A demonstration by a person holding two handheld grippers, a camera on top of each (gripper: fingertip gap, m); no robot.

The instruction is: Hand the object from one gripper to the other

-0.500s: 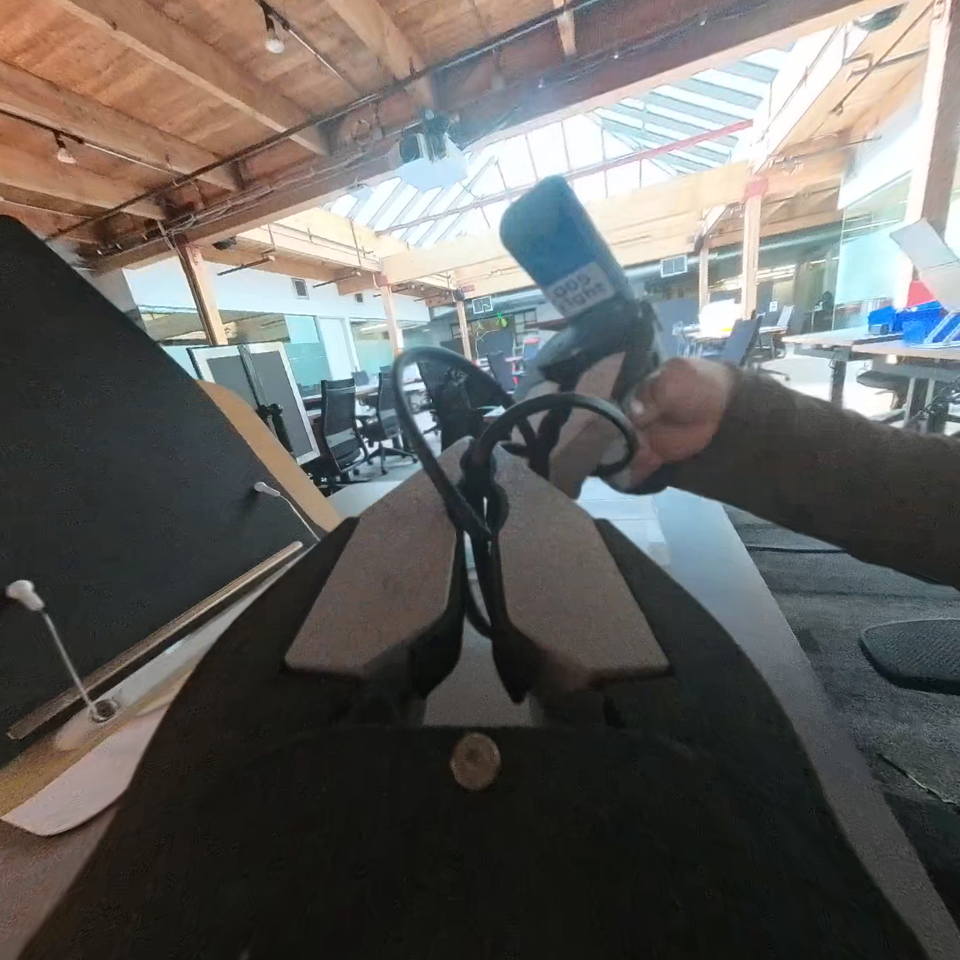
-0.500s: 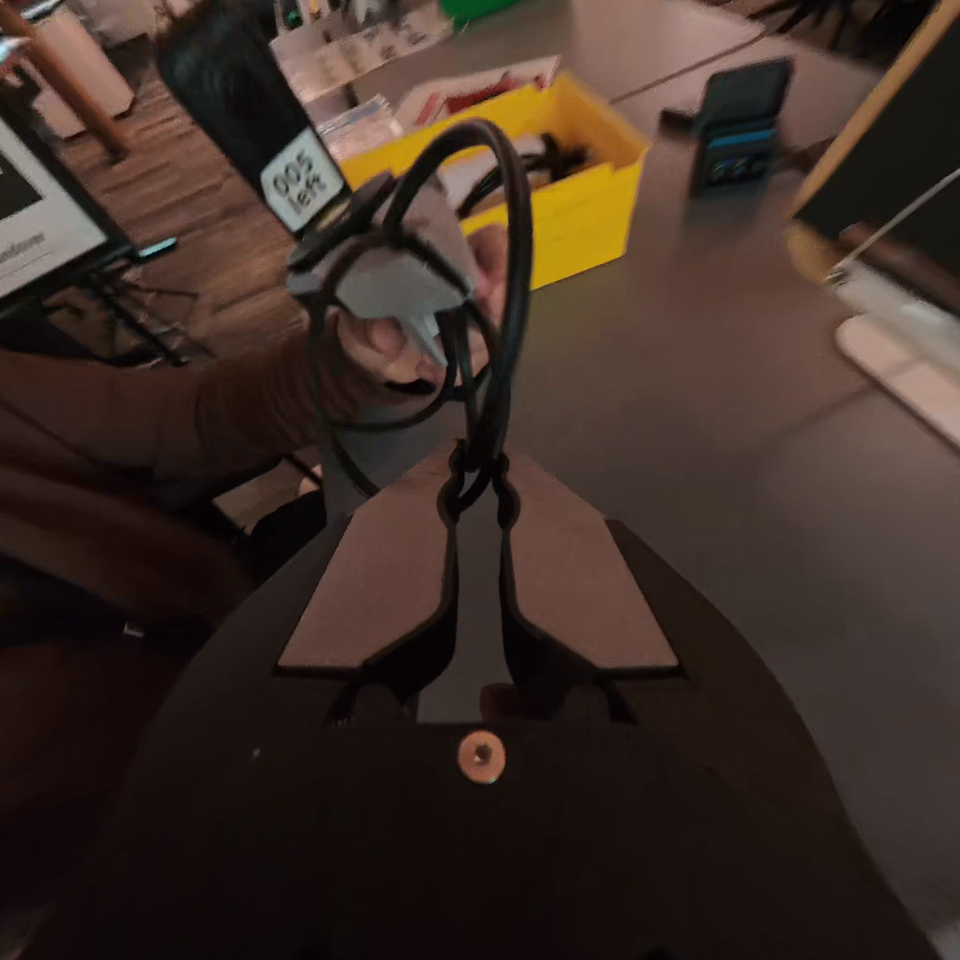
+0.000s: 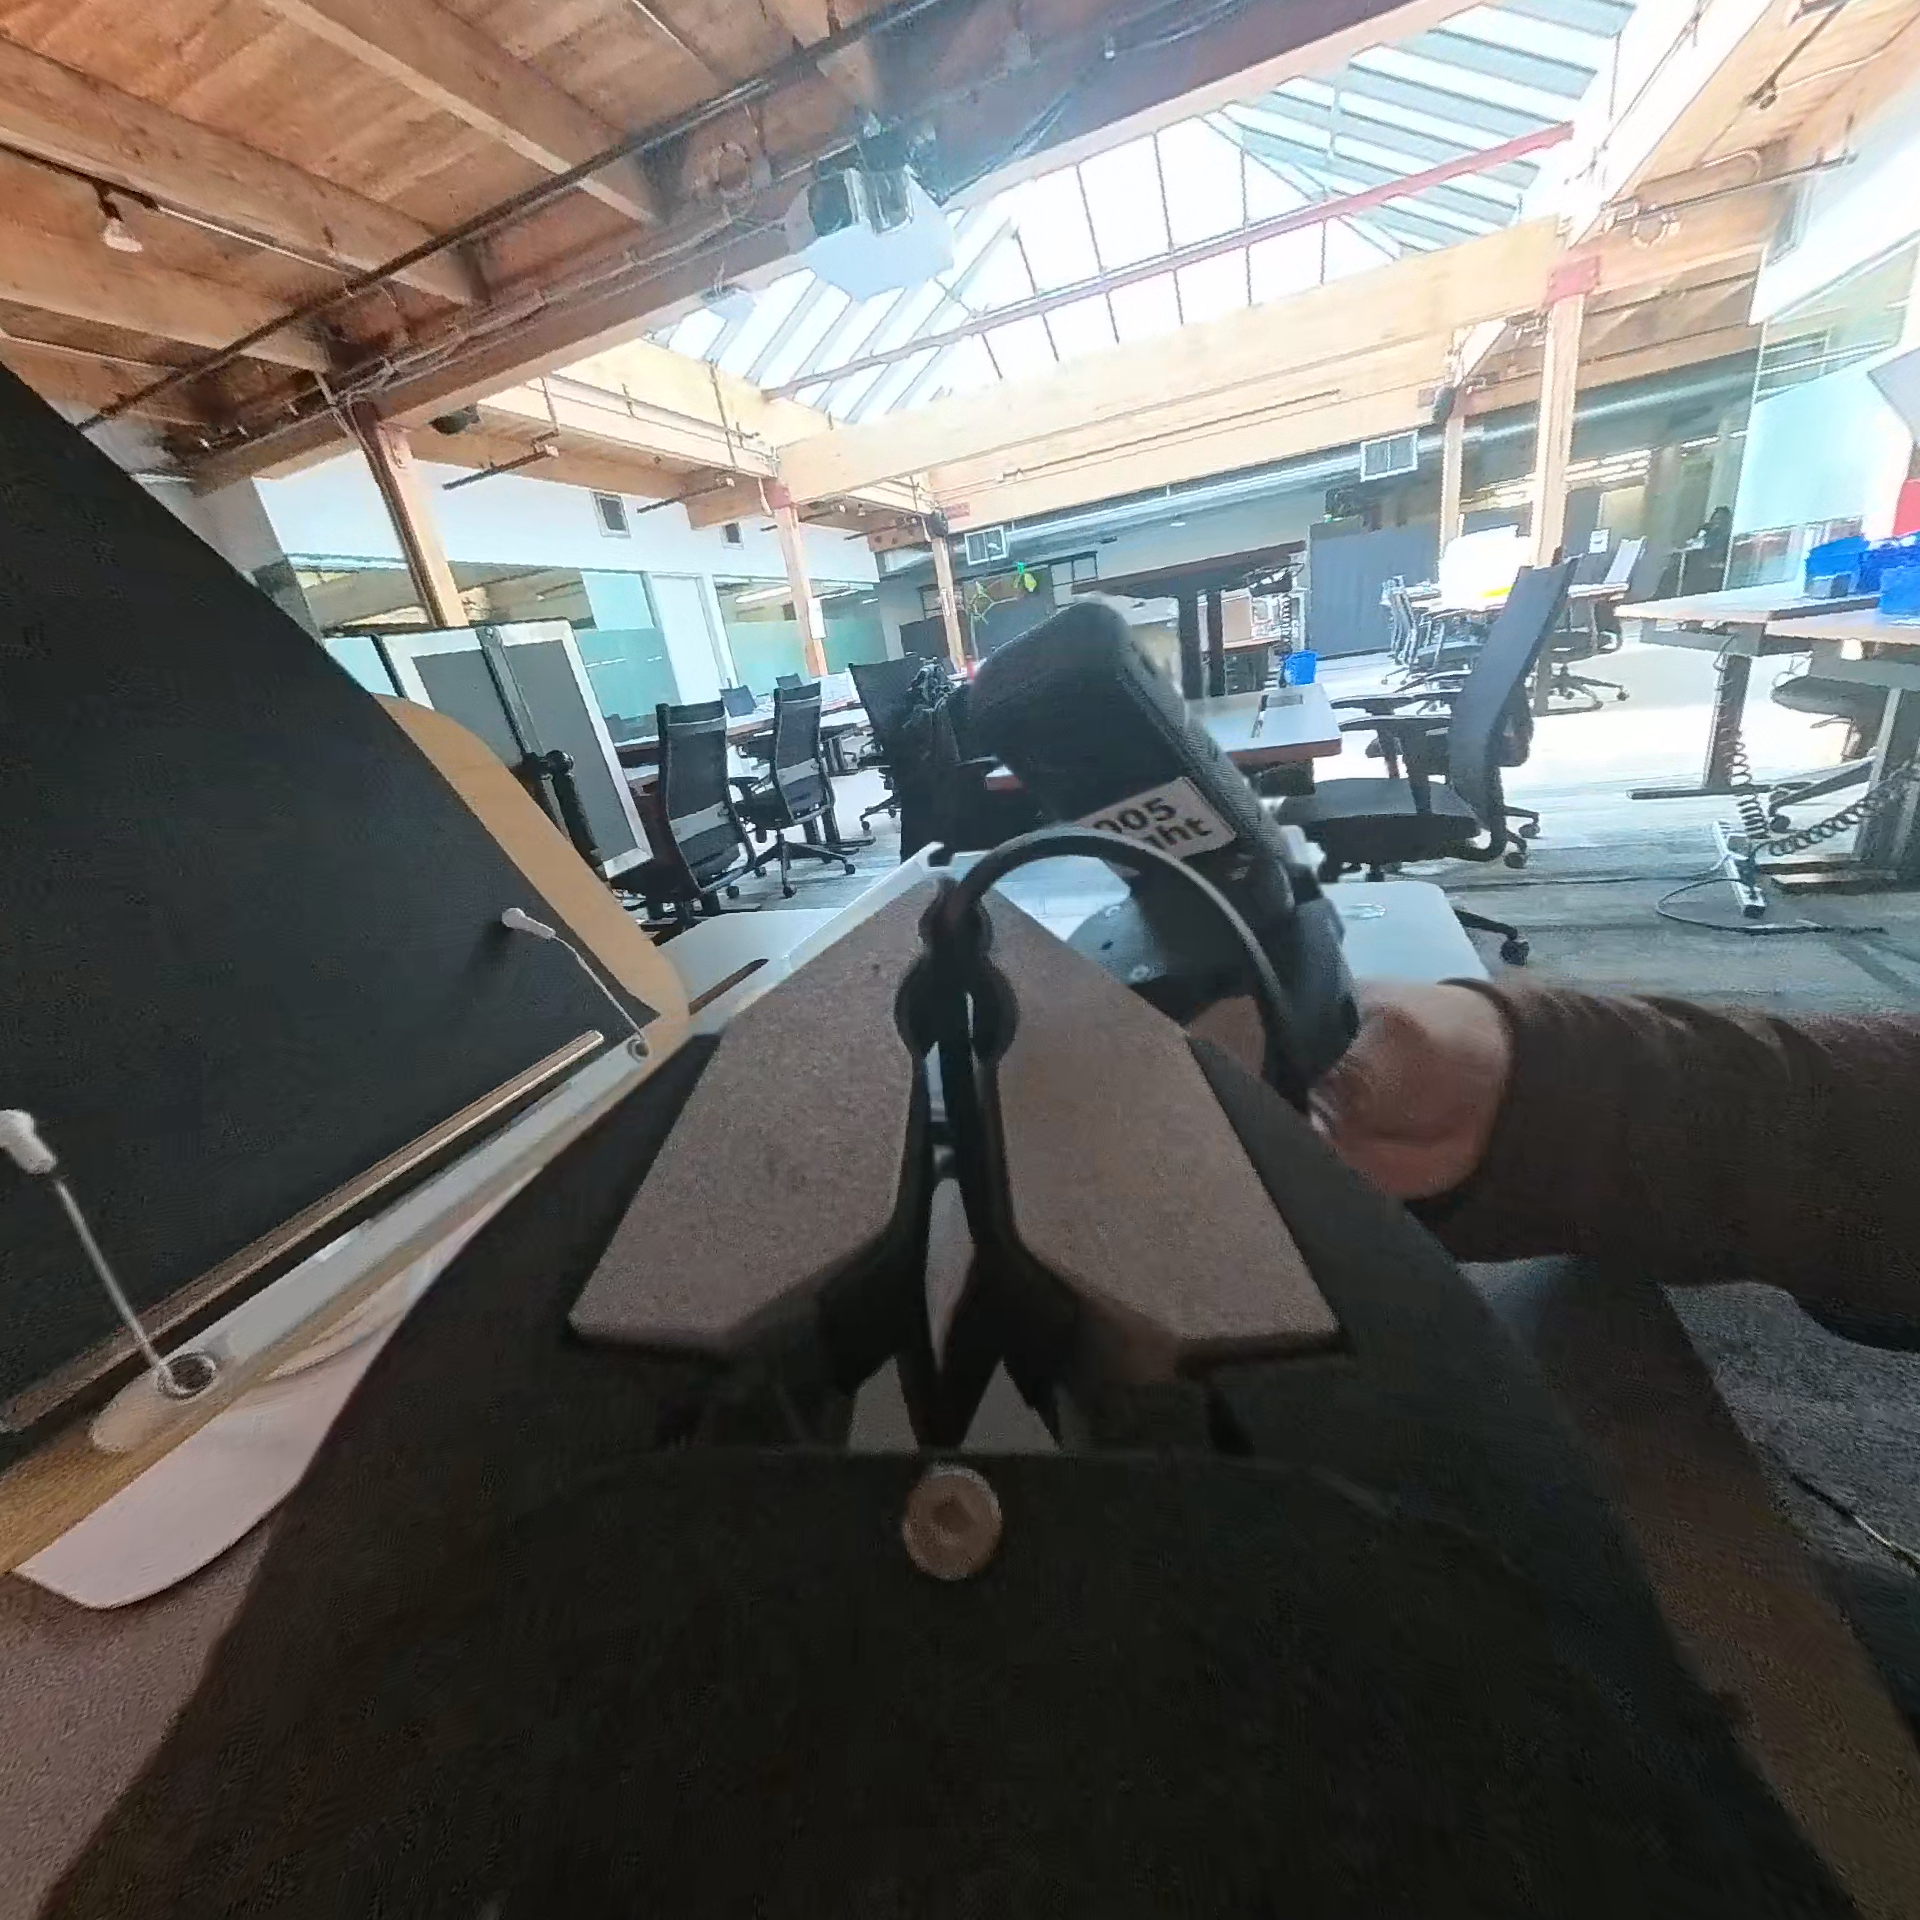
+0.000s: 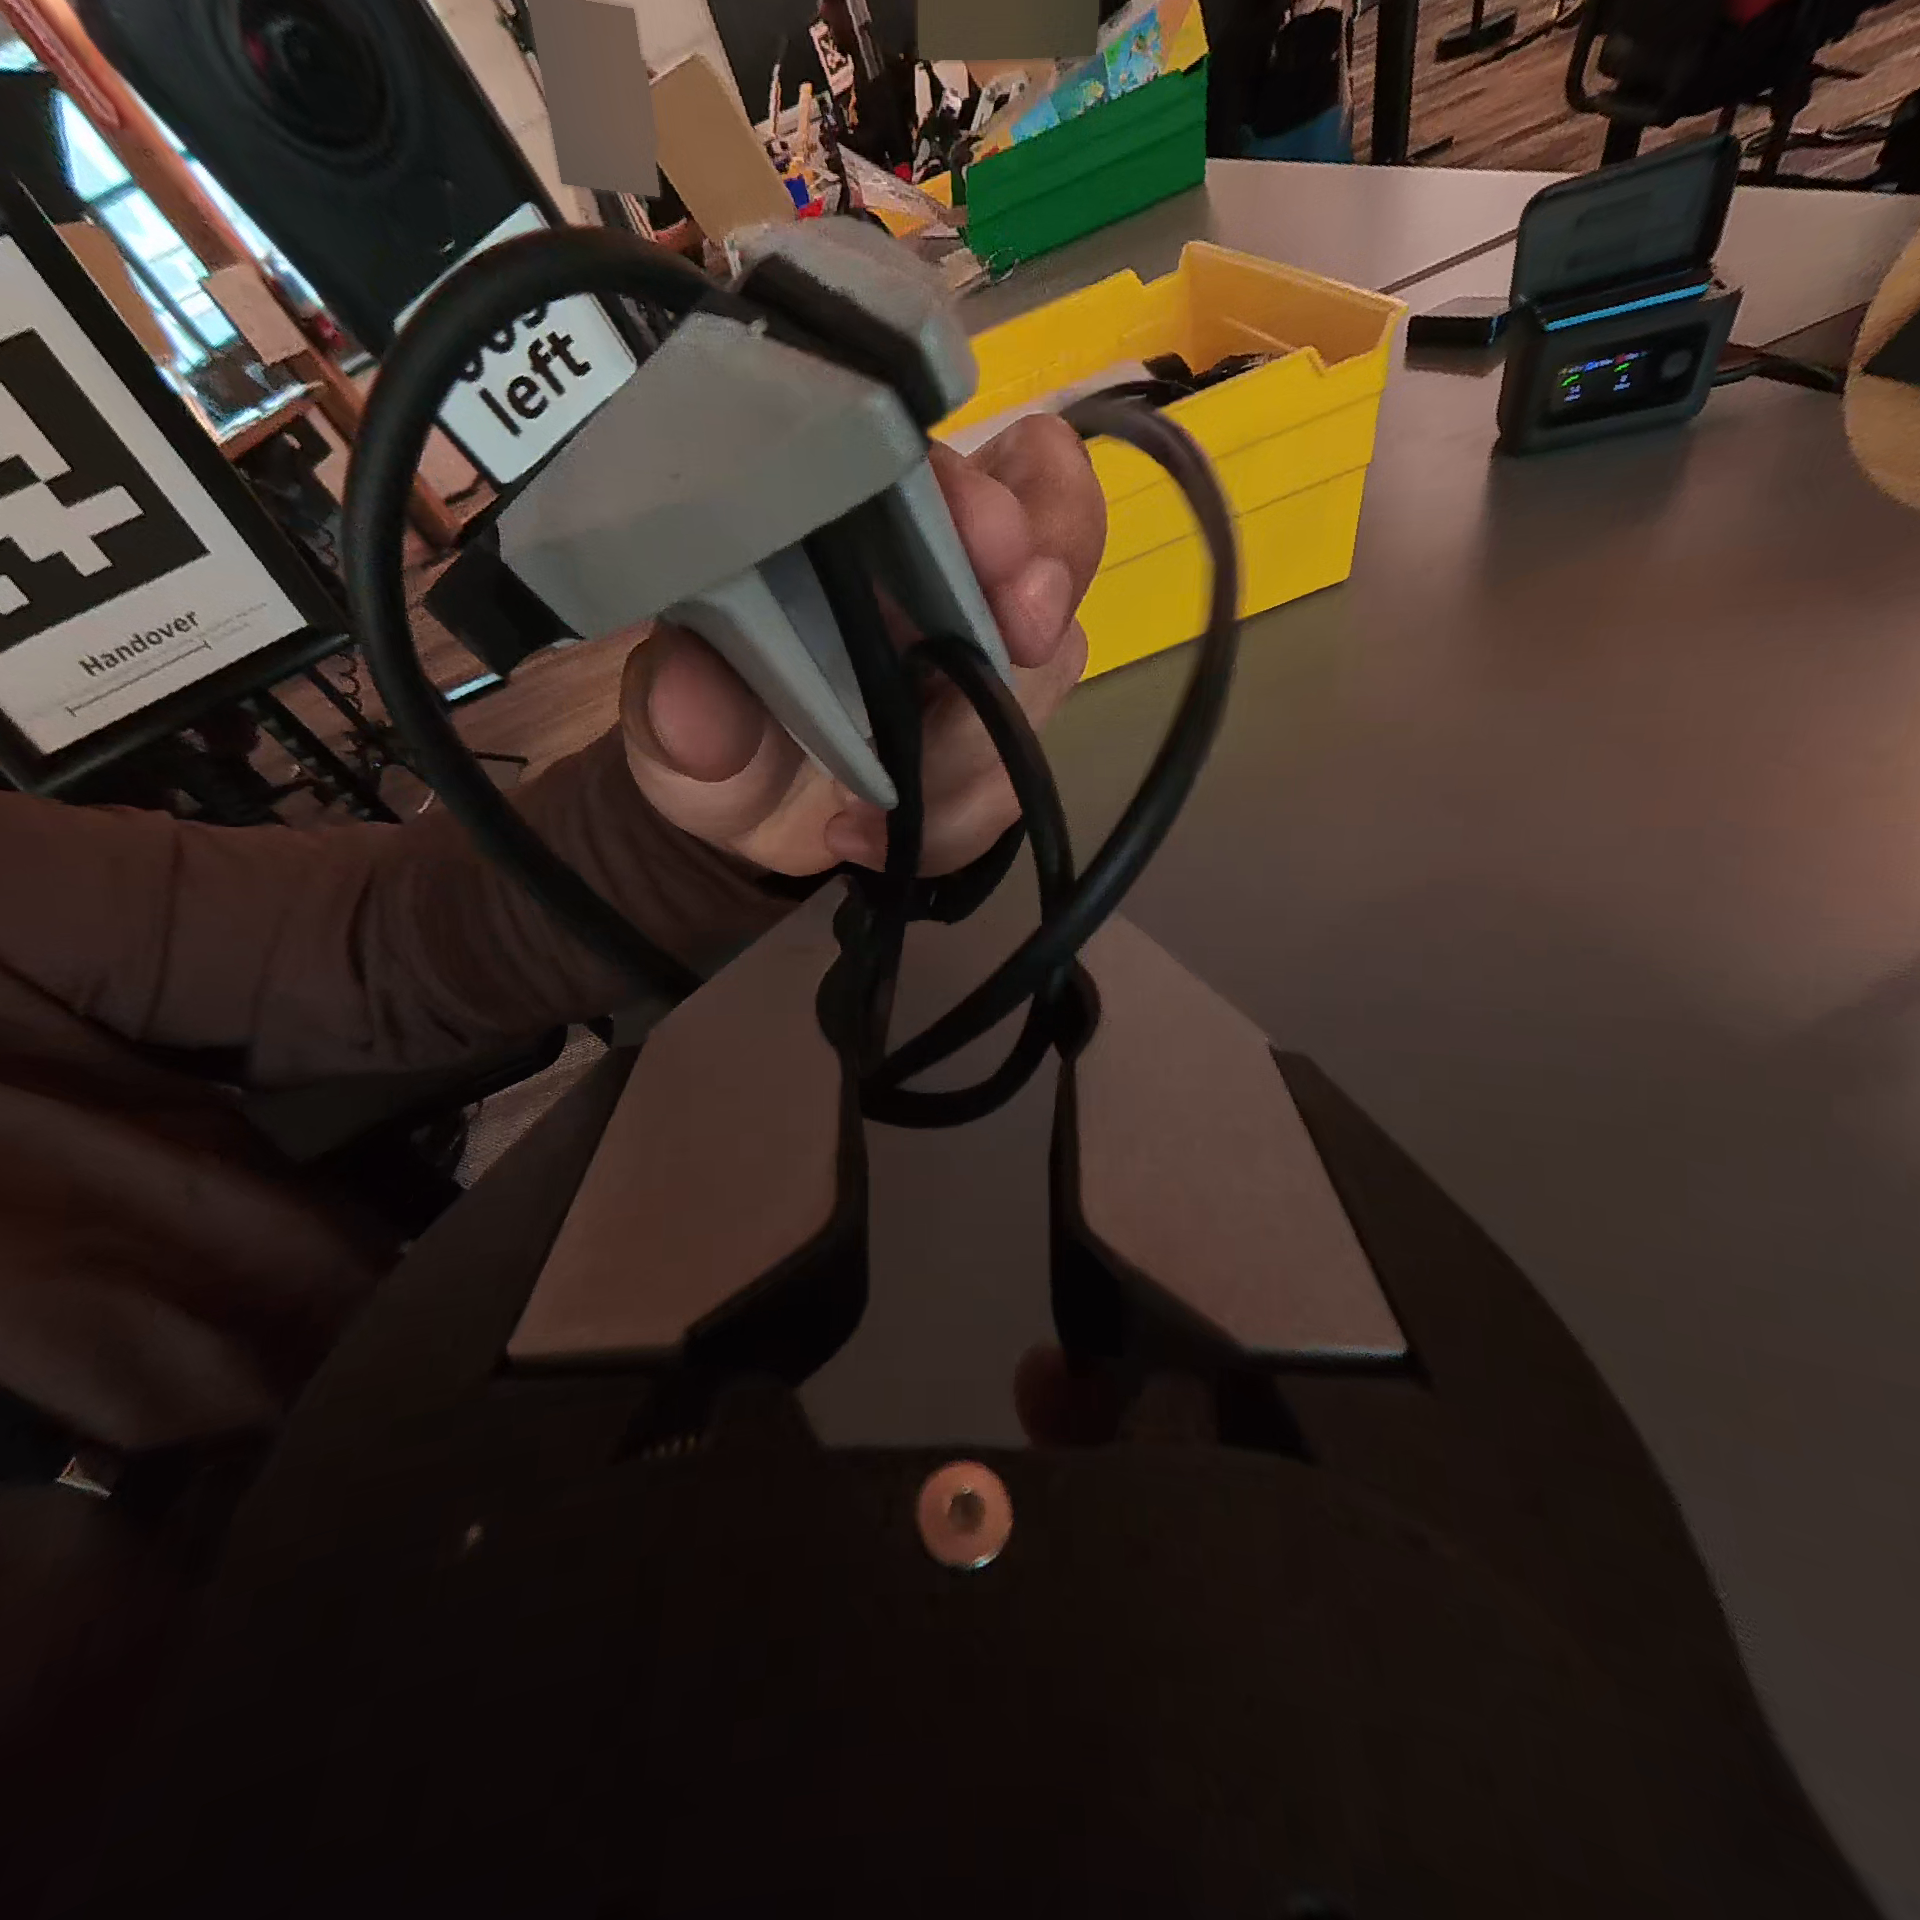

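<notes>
Black gripper body — tan pads, brass screw, brown sleeve.

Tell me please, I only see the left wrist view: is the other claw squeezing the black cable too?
Observer: No. The right wrist view shows the right claw open, with the black cable looping loosely between its fingers.
Operator: What's behind the cable over there?
Observer: A yellow bin stands on the grey table.
</notes>
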